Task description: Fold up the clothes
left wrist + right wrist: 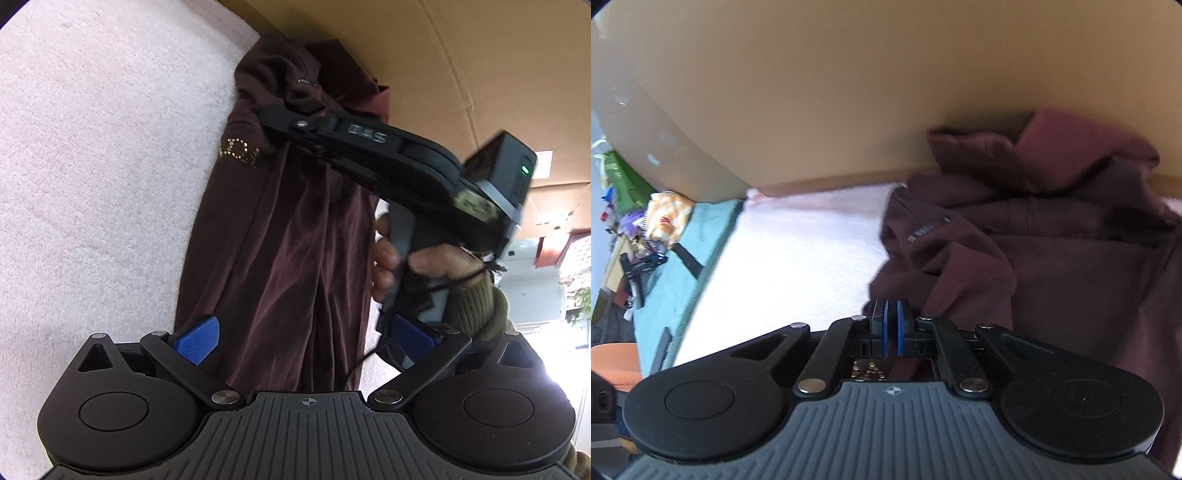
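A dark maroon garment (pixel 288 236) with gold studded lettering (pixel 239 152) lies in a long crumpled strip on a pale pink fleece blanket (pixel 92 147). My left gripper (pixel 304 341) is open, its blue pads (pixel 195 339) spread wide on either side of the garment's near end, not touching it. A hand in an olive sleeve (pixel 476 295) holds my right gripper (pixel 271 112) at the garment's far end, where the cloth bunches. In the right wrist view that gripper (pixel 892 314) has its blue pads (pixel 904 325) pressed together on an edge of the garment (pixel 1052 258).
A tan cardboard wall (pixel 849 92) rises behind the blanket (pixel 798 251), and the garment's far edge leans on it. To the left lies a teal mat (pixel 701 243) with a pile of small clutter (pixel 653 229) and an orange object (pixel 613 365).
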Demonstrator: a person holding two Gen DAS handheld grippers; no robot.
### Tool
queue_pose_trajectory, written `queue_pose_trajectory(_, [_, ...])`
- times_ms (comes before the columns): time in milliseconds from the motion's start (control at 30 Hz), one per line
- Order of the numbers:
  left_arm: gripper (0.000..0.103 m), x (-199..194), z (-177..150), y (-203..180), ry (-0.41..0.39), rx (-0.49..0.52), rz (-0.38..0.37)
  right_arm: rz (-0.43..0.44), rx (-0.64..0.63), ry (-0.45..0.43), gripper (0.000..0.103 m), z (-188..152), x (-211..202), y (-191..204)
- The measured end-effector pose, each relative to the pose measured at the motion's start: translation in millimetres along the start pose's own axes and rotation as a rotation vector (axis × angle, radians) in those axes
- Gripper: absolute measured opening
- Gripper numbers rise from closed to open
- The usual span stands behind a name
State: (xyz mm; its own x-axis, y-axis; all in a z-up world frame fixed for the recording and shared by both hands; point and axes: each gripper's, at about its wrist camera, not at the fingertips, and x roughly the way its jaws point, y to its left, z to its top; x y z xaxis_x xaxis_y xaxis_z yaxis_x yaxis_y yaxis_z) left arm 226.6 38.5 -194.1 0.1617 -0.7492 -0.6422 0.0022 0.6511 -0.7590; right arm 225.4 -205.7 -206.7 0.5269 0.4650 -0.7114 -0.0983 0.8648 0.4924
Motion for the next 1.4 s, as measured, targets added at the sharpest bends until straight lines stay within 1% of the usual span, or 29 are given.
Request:
queue_pose_trajectory(100, [0.103,-6,2,0,-0.018,0.0,-0.017,0.06,0.023,-0.058,0.008,-1,-25,-4])
queue_pose_trajectory(167, [0.103,-8,4,0,-0.019,0.002,-0.027,0.078,0.007,-0.038,0.011,-4,-39,-5])
queue_pose_trajectory(200, [0.103,-7,4,-1,-0.018,0.004,-0.024,0.081,-0.01,-0.013,0.014,-6,-44,-5])
queue_pose_trajectory(267, [0.103,-6,3,0,-0.013,0.002,-0.022,0.056,-0.059,0.03,0.023,-14,-46,-1])
queue_pose_trajectory(300, [0.103,-5,2,0,-0.009,-0.004,-0.024,0.042,-0.079,0.042,0.032,-18,-45,1])
queue_pose_trajectory(333, [0.103,-4,0,1,-0.005,-0.006,-0.025,0.031,-0.092,0.051,0.036,-21,-44,3])
queue_pose_trajectory(500, [0.103,-1,-5,2,0.006,-0.018,-0.027,0.004,-0.104,0.062,0.036,-31,-35,11])
queue_pose_trajectory(567, [0.103,-2,-7,4,0.003,-0.031,-0.028,-0.026,-0.122,0.062,0.034,-30,-31,15])
queue_pose_trajectory(600, [0.103,-4,-7,4,-0.001,-0.035,-0.029,-0.035,-0.131,0.072,0.027,-30,-30,16])
queue_pose_trajectory(633, [0.103,-6,-8,5,-0.007,-0.039,-0.031,-0.039,-0.135,0.085,0.006,-30,-28,16])
queue_pose_trajectory(667, [0.103,-8,-9,6,-0.013,-0.042,-0.032,-0.038,-0.132,0.089,0.001,-29,-29,16])
queue_pose_trajectory(700, [0.103,-10,-9,6,-0.021,-0.045,-0.036,-0.023,-0.12,0.08,0.001,-27,-32,15])
queue_pose_trajectory(833, [0.103,-19,-10,7,-0.044,-0.059,-0.059,0.118,-0.001,0.044,0.001,-21,-38,9])
queue_pose_trajectory(867, [0.103,-18,-9,7,-0.044,-0.062,-0.065,0.137,0.023,0.044,0.001,-20,-36,8])
queue_pose_trajectory(900, [0.103,-17,-7,6,-0.045,-0.064,-0.072,0.139,0.037,0.051,0.001,-20,-31,6])
queue_pose_trajectory(967, [0.103,-15,-6,3,-0.044,-0.057,-0.075,0.108,0.055,0.064,0.001,-21,-17,2])
queue_pose_trajectory(1000, [0.103,-14,-5,1,-0.043,-0.048,-0.072,0.09,0.065,0.068,0.004,-23,-11,-1])
queue_pose_trajectory(1067, [0.103,-11,-4,-2,-0.04,-0.033,-0.065,0.092,0.11,0.066,0.004,-25,-10,-8])
queue_pose_trajectory(1100, [0.103,-11,-5,-3,-0.038,-0.03,-0.07,0.102,0.13,0.055,0.008,-25,-13,-11])
queue_pose_trajectory(1133, [0.103,-10,-5,-4,-0.035,-0.03,-0.078,0.115,0.137,0.034,0.017,-25,-20,-13])
queue_pose_trajectory(1167, [0.103,-7,-3,-7,-0.033,-0.029,-0.084,0.123,0.133,0.013,0.02,-26,-29,-14])
queue_pose_trajectory(1233, [0.103,-2,-1,-10,-0.031,-0.02,-0.094,0.14,0.128,-0.003,0.022,-27,-45,-18])
queue_pose_trajectory(1300, [0.103,5,2,-14,-0.027,-0.008,-0.106,0.157,0.118,0.003,0.022,-29,-55,-22])
queue_pose_trajectory(1367, [0.103,15,8,-16,-0.027,0.016,-0.075,0.16,0.111,0.029,0.022,-33,-56,-26])
queue_pose_trajectory(1400, [0.103,19,11,-17,-0.026,0.027,-0.059,0.149,0.11,0.045,0.022,-35,-55,-29])
